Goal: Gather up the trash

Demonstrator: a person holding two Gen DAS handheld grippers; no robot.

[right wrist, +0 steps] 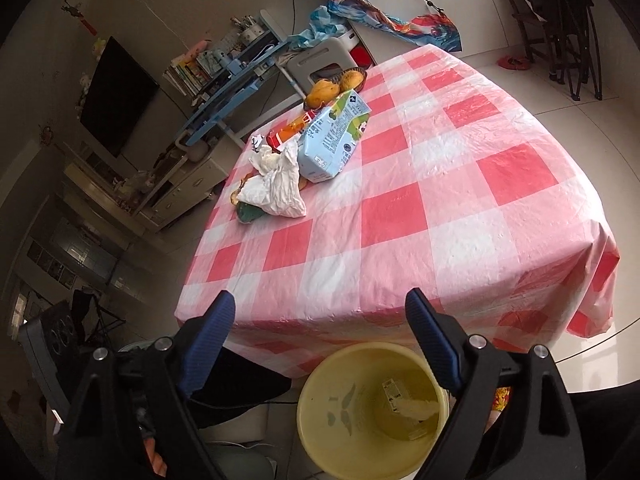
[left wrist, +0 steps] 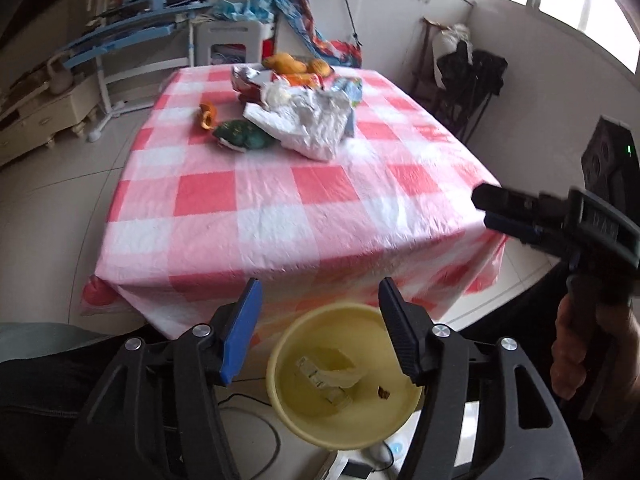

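Trash sits in a loose heap at the far left of the checked tablecloth [right wrist: 440, 208]: a crumpled white wrapper [left wrist: 308, 124], a pale blue milk carton [right wrist: 332, 140] leaning on it, a scrap of orange peel [left wrist: 208, 116] and a dark green pouch [left wrist: 244, 138] beside them. Behind the pile, a basket of yellow-orange fruit [right wrist: 336, 82] (that one looks like it belongs there, not rubbish). Down at the near edge, below the tabletop, stands the yellow bin [left wrist: 280, 392], parked right under the grippers so anything carried back can simply be dropped. A small carton and a pale wrapper scrap [right wrist: 416, 406] already lie in its bottom. Both hands hang above it now. The left gripper [left wrist: 320, 320] has its fingers spread apart with nothing between them, the bin showing through the gap; the right gripper [right wrist: 320, 340] stands wider still, also empty. From the left camera you can see the right one held level at the table's near right corner. My read: both loads are dropped, and the far pile is next, a fair reach across the cloth.
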